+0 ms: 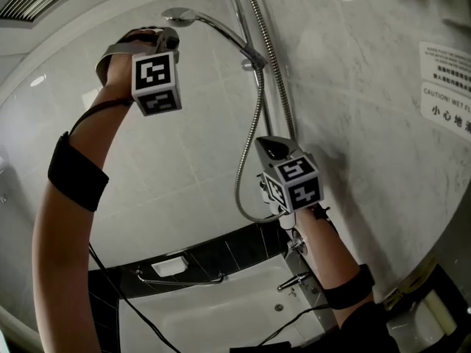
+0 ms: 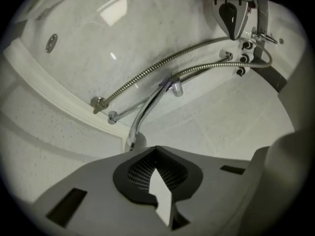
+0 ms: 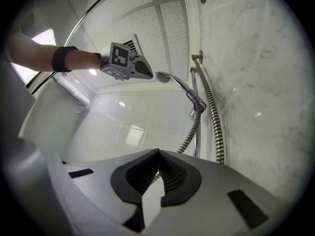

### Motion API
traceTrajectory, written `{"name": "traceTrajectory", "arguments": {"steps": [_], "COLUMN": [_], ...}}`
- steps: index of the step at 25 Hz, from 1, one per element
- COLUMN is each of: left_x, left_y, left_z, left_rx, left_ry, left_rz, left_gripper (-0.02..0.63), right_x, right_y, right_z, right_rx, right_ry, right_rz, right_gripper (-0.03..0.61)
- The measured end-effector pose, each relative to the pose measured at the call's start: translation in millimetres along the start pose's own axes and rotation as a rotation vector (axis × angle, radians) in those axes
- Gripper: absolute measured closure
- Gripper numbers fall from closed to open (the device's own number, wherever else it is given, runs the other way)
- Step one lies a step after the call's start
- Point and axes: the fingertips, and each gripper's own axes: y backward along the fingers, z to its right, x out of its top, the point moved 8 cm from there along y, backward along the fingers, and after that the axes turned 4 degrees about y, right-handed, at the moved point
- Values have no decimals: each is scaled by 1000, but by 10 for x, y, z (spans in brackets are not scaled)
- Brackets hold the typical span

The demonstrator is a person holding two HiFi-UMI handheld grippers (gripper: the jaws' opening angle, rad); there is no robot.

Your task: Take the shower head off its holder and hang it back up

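The shower head [image 1: 180,15] sits in its holder [image 1: 254,56] on the wall. The left tongs [image 1: 169,38], pressed together and empty, are just beside it. The right tongs [image 1: 274,150], likewise together and empty, are near the hose [image 1: 237,179].

You are facing a white wall sign [image 1: 447,109], up and right of your right gripper [image 1: 274,149], reading "CAUTION! WET FL…" over Chinese 小心地, while the notice [image 1: 445,63] above it is showing print too small to read.
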Motion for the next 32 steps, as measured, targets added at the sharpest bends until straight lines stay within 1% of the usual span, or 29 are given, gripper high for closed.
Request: {"name": "traceTrajectory", "arguments": {"steps": [1, 2, 5, 7, 11, 13, 15, 17, 20, 23, 24, 26, 29, 32], "left_x": [-130, -237, -439, -580, -765, -850, -950, -1060, -1290, -1470, -1529, -1619, -1664, -1644], "left_y": [33, 86, 376, 586, 985, 1181, 1376, 1552, 1792, 2138, 2247, 2433, 2704, 2946], "left_z": [99, 206, 534, 820, 1371, 1637, 1924, 2227, 2706, 3189, 3335, 3585, 3913, 4180], "left_rx": [-15, -42, -118, -167, -248, -278, -308, -328, -325, -322, -313, -294, -289, -295], "left_ry": [48, 113, 315, 433, 667, 807, 979, 1131, 1325, 1521, 1566, 1627, 1674, 1741], "left_rz": [1, 12, 74, 89, 125, 138, 131, 116, 72, 5, -18, -64, -129, -173], "left_gripper": [614, 614, 614, 614, 614, 614, 614, 614, 614, 614, 614, 614, 614, 614], "right_x": [-19, -40, -117, -192, -345, -430, -539, -671, -890, -1146, -1216, -1327, -1501, -1634], "right_y": [22, 40, 51, 61, 88, 102, 127, 165, 218, 282, 294, 294, 295, 316], "right_z": [-31, -56, -134, -214, -380, -476, -582, -682, -832, -1019, -1074, -1163, -1314, -1464], "right_rx": [-2, -4, -2, 4, 19, 32, 52, 68, 85, 110, 115, 120, 137, 163], "right_ry": [1, 2, 1, -8, -27, -31, -31, -38, -53, -79, -86, -98, -114, -116], "right_rz": [-4, -9, -26, -42, -72, -84, -99, -118, -150, -199, -211, -227, -252, -267], "right_gripper": [578, 578, 578, 578, 578, 578, 578, 578, 578, 578, 578, 577, 577, 577]}}
